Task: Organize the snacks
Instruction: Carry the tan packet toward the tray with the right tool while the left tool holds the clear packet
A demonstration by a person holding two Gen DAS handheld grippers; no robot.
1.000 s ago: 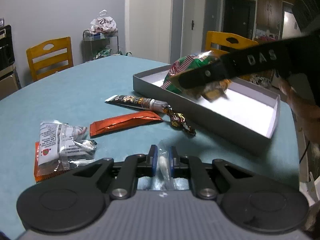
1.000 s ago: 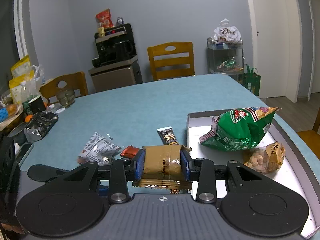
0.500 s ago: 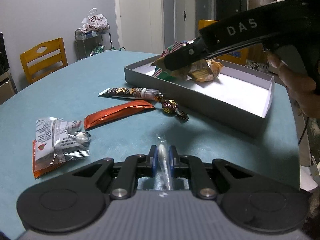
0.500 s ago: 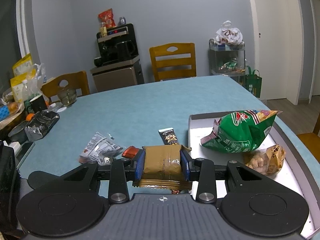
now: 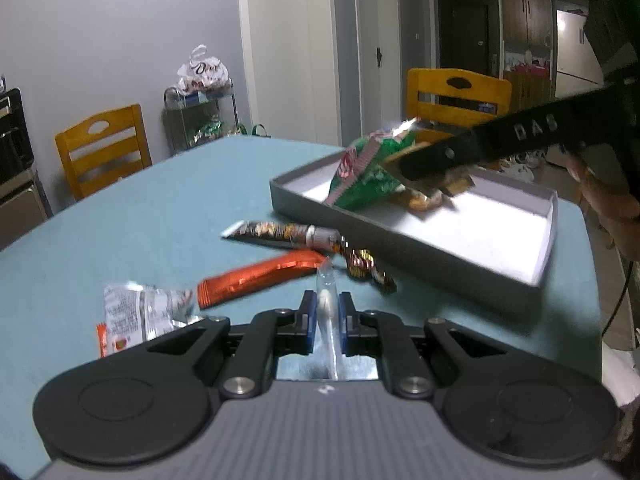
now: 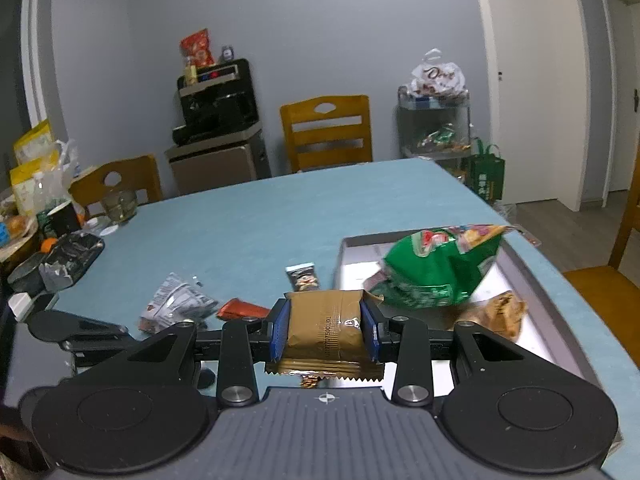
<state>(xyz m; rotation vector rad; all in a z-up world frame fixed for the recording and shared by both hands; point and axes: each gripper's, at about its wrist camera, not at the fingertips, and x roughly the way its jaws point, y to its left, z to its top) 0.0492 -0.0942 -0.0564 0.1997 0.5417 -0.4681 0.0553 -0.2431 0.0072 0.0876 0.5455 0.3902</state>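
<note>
Right wrist view: bare teal tabletop (image 6: 260,220) stretches beyond the gray tray (image 6: 532,280) (green bag inside). Right gripper (image 6: 325,326) jaws grasp a brown snack packet (image 6: 325,320); left gripper (image 5: 325,320) jaws clench a clear wrapper (image 5: 326,304).

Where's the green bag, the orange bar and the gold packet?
green bag (image 6: 434,270), right wrist view, middle of its front.
orange bar (image 5: 260,276), left wrist view, middle of the wrapper.
gold packet (image 6: 325,326), right wrist view, its middle.
</note>
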